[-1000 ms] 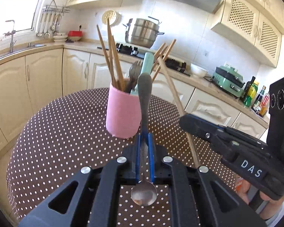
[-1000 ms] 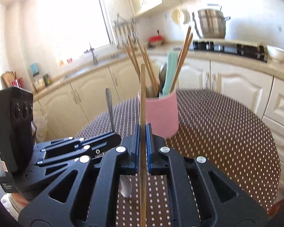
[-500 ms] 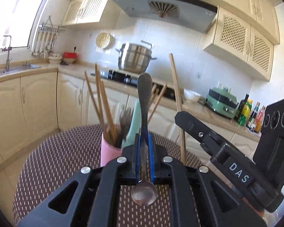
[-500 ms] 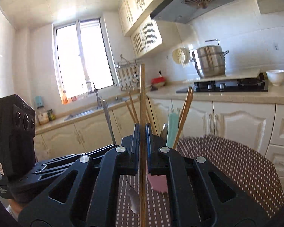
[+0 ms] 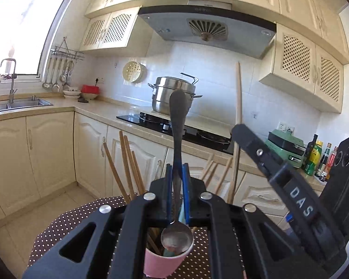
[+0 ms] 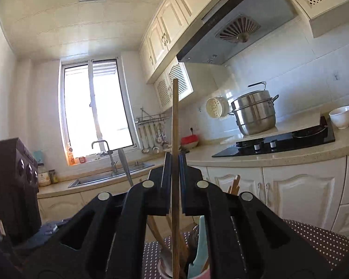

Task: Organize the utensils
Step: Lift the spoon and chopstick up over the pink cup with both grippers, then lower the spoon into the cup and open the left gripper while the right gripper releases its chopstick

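Note:
My left gripper (image 5: 176, 169) is shut on a metal spoon (image 5: 179, 121), handle up. The spoon's bowl hangs just over the mouth of a pink cup (image 5: 165, 262). The cup stands on the brown dotted tablecloth (image 5: 65, 223) and holds several wooden chopsticks (image 5: 128, 162) and a teal utensil. My right gripper (image 6: 173, 160) is shut on one upright wooden chopstick (image 6: 175, 121). Its lower end reaches down to the pink cup (image 6: 197, 275); whether it is inside I cannot tell. In the left wrist view the right gripper (image 5: 235, 131) stands close on the right with its chopstick (image 5: 238, 93).
Behind the round table (image 6: 314, 234) runs a kitchen counter with a black hob (image 5: 181, 130), a steel steamer pot (image 5: 172, 95), a sink (image 5: 18, 103), a green appliance (image 5: 286, 144) and bottles (image 5: 316, 155). A white bowl (image 6: 340, 116) sits on the counter.
Both grippers have risen and tipped upward with their utensils. The pink cup has slid from the middle of both views to the bottom edge, under the spoon and the chopstick.

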`<state>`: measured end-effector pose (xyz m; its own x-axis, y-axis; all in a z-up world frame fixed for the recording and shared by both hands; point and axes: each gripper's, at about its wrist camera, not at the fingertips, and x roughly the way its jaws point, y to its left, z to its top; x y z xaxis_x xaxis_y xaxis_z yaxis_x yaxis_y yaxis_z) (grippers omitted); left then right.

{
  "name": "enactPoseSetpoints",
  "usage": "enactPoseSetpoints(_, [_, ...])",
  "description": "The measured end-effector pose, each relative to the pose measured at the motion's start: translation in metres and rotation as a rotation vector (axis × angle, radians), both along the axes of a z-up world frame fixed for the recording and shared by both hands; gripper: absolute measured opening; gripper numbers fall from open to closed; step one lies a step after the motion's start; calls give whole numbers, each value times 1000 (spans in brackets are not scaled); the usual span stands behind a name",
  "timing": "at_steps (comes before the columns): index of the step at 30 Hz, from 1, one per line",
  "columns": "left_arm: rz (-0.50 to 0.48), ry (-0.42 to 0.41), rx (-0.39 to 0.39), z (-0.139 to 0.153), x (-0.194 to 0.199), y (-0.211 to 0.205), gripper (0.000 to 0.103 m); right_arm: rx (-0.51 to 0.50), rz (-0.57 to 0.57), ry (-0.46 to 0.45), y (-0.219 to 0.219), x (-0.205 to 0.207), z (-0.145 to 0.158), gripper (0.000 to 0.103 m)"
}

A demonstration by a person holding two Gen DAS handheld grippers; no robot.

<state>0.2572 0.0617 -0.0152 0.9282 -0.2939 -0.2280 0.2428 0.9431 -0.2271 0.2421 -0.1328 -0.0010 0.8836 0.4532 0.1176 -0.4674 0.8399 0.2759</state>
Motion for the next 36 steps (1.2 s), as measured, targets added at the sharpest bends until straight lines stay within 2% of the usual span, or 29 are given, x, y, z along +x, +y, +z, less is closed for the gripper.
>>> enactPoseSetpoints(5, [8,23,-5,-13,17,6,8,28,-21,-24,7,15,-5,7])
enactPoseSetpoints(15, [-4,54,-21,-36,32,12,8,-4,-49,-47,17,26,-21,7])
enactPoseSetpoints(22, [-21,53,-32,-39,32,15,9,-29,-50,-32,18,25,-28,7])
enactPoseSetpoints(27, [4,42,-34,-40,29,22,10,-49,-51,-20,17,22,-30,7])
enactPoseSetpoints(30, [41,14,-22,-41,23,23,23,-59,-53,-9,16,21,-32,7])
enactPoseSetpoints(36, [71,-28,1,-44,16,20,33,-97,-56,-1,15,13,-37,7])
